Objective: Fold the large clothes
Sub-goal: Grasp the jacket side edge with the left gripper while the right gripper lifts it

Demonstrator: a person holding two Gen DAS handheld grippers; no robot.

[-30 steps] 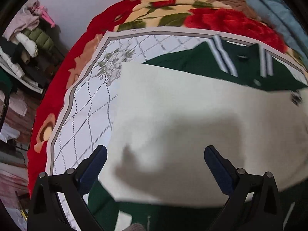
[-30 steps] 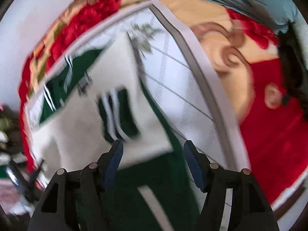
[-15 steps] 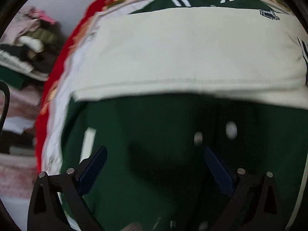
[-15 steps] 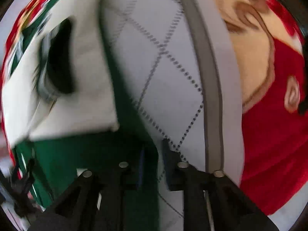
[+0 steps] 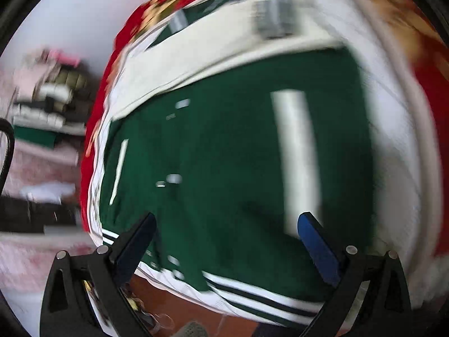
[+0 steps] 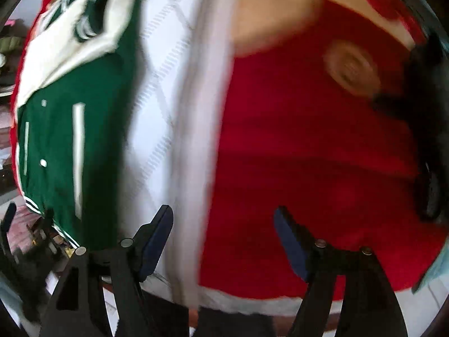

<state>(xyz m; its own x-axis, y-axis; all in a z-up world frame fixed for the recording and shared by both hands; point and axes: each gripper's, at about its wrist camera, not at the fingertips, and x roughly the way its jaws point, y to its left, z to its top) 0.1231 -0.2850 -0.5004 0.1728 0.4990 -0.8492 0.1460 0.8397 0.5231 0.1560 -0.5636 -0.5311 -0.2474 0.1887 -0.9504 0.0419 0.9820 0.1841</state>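
Hovering with my left gripper (image 5: 224, 238) spread wide over the green jacket (image 5: 224, 154) lying on the bed sheet (image 6: 157, 129); my right gripper (image 6: 223, 233) gapes empty above the red blanket (image 6: 308, 168).

A home bedroom — a bed with a red floral blanket (image 6: 308, 154), stacked clothes (image 5: 47, 95) beside it.
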